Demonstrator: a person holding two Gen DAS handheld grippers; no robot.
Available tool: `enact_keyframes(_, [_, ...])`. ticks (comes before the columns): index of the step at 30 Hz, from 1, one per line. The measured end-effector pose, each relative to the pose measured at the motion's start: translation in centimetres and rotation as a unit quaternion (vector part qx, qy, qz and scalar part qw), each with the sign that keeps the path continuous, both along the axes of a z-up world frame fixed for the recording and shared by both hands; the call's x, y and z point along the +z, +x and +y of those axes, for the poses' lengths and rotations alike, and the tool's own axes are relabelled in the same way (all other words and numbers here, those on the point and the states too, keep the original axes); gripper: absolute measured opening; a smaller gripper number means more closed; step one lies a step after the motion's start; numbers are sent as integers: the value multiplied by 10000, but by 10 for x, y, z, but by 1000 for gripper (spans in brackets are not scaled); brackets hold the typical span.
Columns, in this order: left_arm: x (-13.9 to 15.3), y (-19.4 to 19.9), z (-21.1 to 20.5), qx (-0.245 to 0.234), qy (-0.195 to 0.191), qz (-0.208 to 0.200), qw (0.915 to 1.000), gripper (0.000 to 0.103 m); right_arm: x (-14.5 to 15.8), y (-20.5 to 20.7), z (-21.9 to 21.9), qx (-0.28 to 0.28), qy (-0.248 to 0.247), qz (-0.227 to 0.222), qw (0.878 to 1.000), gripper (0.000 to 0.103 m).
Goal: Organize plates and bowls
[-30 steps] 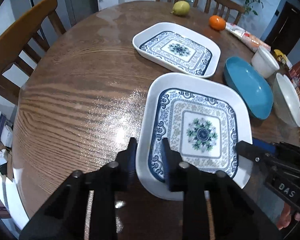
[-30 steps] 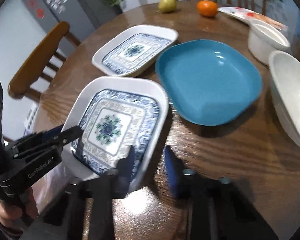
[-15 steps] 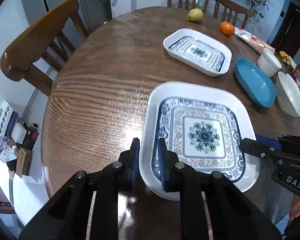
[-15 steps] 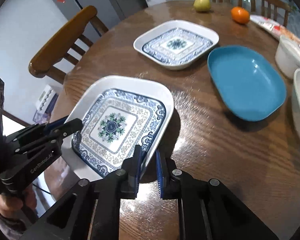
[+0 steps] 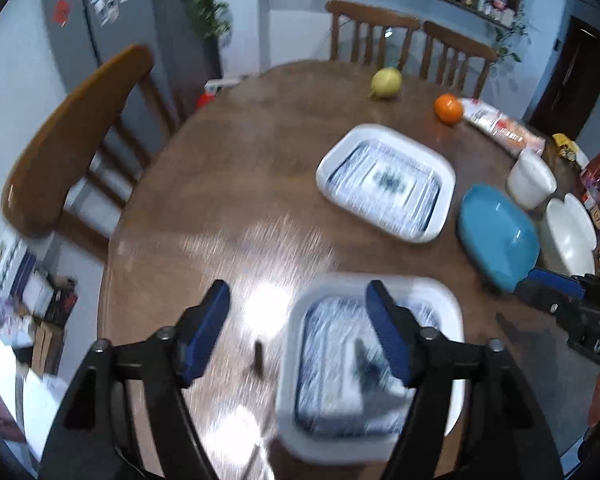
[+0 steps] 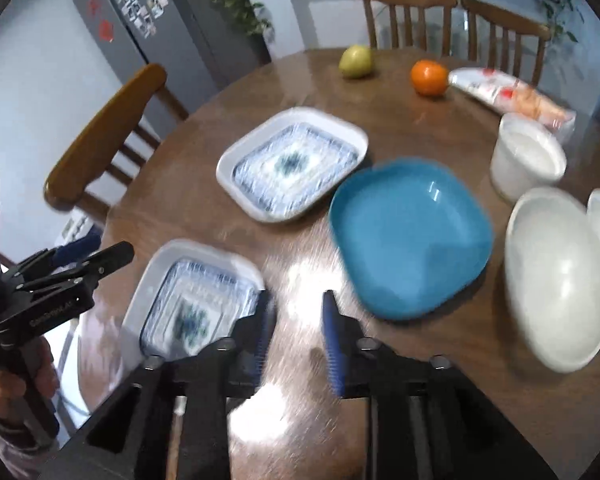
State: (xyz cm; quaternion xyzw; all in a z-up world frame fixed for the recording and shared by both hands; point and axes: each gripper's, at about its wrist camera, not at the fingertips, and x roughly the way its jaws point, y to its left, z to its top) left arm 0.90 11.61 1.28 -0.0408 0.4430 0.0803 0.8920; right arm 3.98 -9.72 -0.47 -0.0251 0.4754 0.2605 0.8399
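The left tongs [image 5: 296,312] stand wide apart with nothing between their blue pads; their jaws have just been opening. The right tongs [image 6: 296,312] are parted less far and also grip nothing, having just been opening too. Below them the near patterned plate [image 5: 374,354] lies flat on the wooden counter [image 5: 236,184] at its near edge; blur makes it hard to say, but neither pair seems to touch it. The far patterned plate [image 5: 386,182] sits further off toward the middle of the counter. To its right lies the blue plate [image 6: 410,236], then a white bowl [image 6: 556,276] and a white cup [image 6: 528,158]. A pear [image 6: 355,61] and an orange [image 6: 429,77] rest at the far edge.
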Motion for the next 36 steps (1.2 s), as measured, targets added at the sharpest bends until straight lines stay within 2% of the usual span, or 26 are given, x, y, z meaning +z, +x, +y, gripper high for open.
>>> enact_keyframes(2, [6, 20, -4, -26, 164, -73, 9998, 74, 10, 12, -1, -71, 161, -62, 9998, 53])
enact_keyframes(5, [12, 49, -4, -59, 230, -88, 9997, 74, 19, 36, -1, -238, 496, 45, 9985, 53])
enact_keyframes(9, [12, 82, 0, 28, 367, -122, 9992, 74, 14, 75, 6, -344, 1015, 529, 9928, 53])
enact_keyframes(13, [2, 114, 5, -30, 412, 61, 9991, 74, 2, 106, 17, -543, 1169, 973, 9869, 53])
enact_keyframes(17, [-11, 129, 6, -109, 351, 191, 9991, 74, -13, 131, 23, -910, 874, 1159, 9852, 53])
enact_keyframes(21, [-25, 144, 7, -144, 274, 340, 9989, 74, -27, 147, 27, -1042, 668, 1277, 9841, 53])
enact_keyframes(28, [-55, 161, 13, -137, 211, 648, 9976, 72, -52, 159, 40, -959, 373, 1447, 9841, 47])
enact_keyframes(29, [-57, 162, 13, -154, 194, 684, 9973, 70, -54, 160, 42, -935, 317, 1442, 9846, 44])
enact_keyframes(31, [-61, 162, 15, -221, 50, 750, 9969, 53, -56, 163, 44, -870, 175, 1419, 9859, 39])
enact_keyframes(33, [-63, 162, 19, -256, -232, 724, 9968, 25, -58, 165, 47, -807, 29, 1348, 9876, 21])
enact_keyframes(34, [-61, 162, 20, -316, -418, 726, 9960, 17, -58, 166, 47, -791, -29, 1288, 9885, 17])
enact_keyframes(36, [-61, 161, 18, -353, -413, 750, 9957, 18, -58, 167, 50, -754, -91, 1219, 9896, 15])
